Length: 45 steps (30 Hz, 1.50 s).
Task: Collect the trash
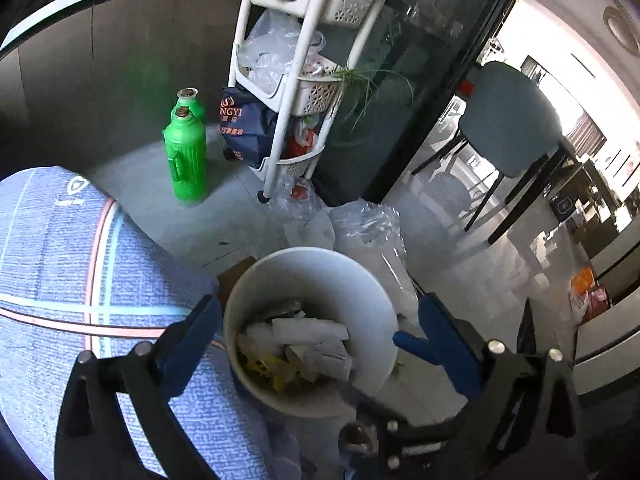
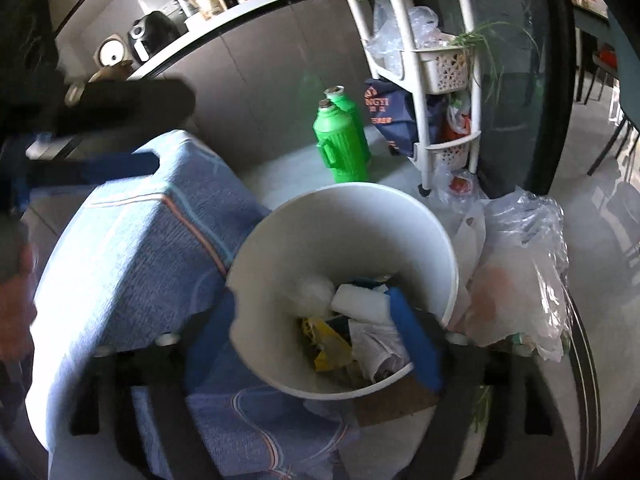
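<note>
A white round bin (image 1: 312,254) stands on the floor, part filled with crumpled white paper (image 1: 312,332) and a yellow wrapper (image 1: 272,368). My left gripper (image 1: 312,320) is open above it, one blue finger on each side of the rim, with nothing between the pads. In the right wrist view the same bin (image 2: 344,192) holds white paper (image 2: 356,300) and a yellow wrapper (image 2: 328,340). My right gripper (image 2: 316,328) is open too. Its right finger hangs over the bin's inside and its left finger is outside the wall, holding nothing.
A blue cloth-covered block (image 2: 140,240) presses against the bin's left side. Two green bottles (image 1: 186,156) and a white basket rack (image 1: 288,80) stand behind. Clear plastic bags (image 2: 520,272) lie to the right, a chair (image 1: 508,120) beyond. A hand (image 2: 16,300) shows at the left edge.
</note>
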Motion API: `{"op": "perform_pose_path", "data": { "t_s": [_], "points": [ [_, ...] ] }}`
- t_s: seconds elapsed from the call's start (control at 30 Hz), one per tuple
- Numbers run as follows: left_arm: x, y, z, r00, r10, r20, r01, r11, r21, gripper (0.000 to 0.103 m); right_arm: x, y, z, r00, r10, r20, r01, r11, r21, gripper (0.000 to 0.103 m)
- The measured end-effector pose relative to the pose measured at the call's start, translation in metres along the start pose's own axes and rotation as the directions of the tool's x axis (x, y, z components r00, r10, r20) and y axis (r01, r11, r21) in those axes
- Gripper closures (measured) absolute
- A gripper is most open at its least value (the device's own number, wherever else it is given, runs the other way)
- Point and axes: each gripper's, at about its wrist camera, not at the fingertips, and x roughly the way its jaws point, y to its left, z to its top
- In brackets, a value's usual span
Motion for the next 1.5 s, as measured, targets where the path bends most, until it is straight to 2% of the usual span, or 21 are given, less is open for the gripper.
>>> {"op": "perform_pose_path", "data": {
  "t_s": [0.07,0.4,0.53,0.77,0.93,1.1,1.27,1.37,1.5],
  "points": [
    [-0.003,0.002,0.001,1.000,0.005,0.003,-0.005,1.000,-0.011,0.004,-0.004,0.002,-0.002,1.000,0.001,0.008,-0.001,1.000,-0.002,0.008],
    [-0.048,-0.002,-0.009,0.993,0.097,0.068,-0.096,0.995,-0.016,0.004,-0.032,0.026,0.003,1.000,-0.007,0.018,0.007,0.999,-0.035,0.009],
    [-0.083,-0.003,-0.018,0.982,0.155,0.106,-0.151,0.987,-0.047,0.004,-0.052,0.040,0.007,0.999,-0.038,0.028,0.039,0.998,-0.044,0.009],
    [-0.158,-0.001,-0.045,0.926,0.336,0.172,-0.317,0.940,-0.127,0.004,-0.097,0.071,0.015,0.995,-0.084,0.057,0.088,0.993,-0.077,0.009],
    [-0.207,0.012,-0.076,0.897,0.407,0.175,-0.369,0.904,-0.215,0.004,-0.133,0.103,0.018,0.991,-0.101,0.085,0.110,0.987,-0.121,0.009],
    [-0.249,0.027,-0.109,0.856,0.492,0.158,-0.444,0.857,-0.263,0.004,-0.162,0.136,0.019,0.989,-0.117,0.090,0.129,0.981,-0.144,0.009],
    [-0.286,0.038,-0.137,0.836,0.525,0.156,-0.463,0.830,-0.312,0.004,-0.190,0.174,0.019,0.985,-0.123,0.121,0.144,0.972,-0.188,0.009],
    [-0.310,0.040,-0.149,0.814,0.553,0.176,-0.479,0.812,-0.333,0.004,-0.209,0.198,0.018,0.979,-0.132,0.155,0.164,0.962,-0.218,0.009],
    [-0.331,0.043,-0.160,0.810,0.548,0.208,-0.461,0.814,-0.353,0.004,-0.229,0.227,0.014,0.970,-0.146,0.196,0.192,0.951,-0.244,0.009]
  ]
}}
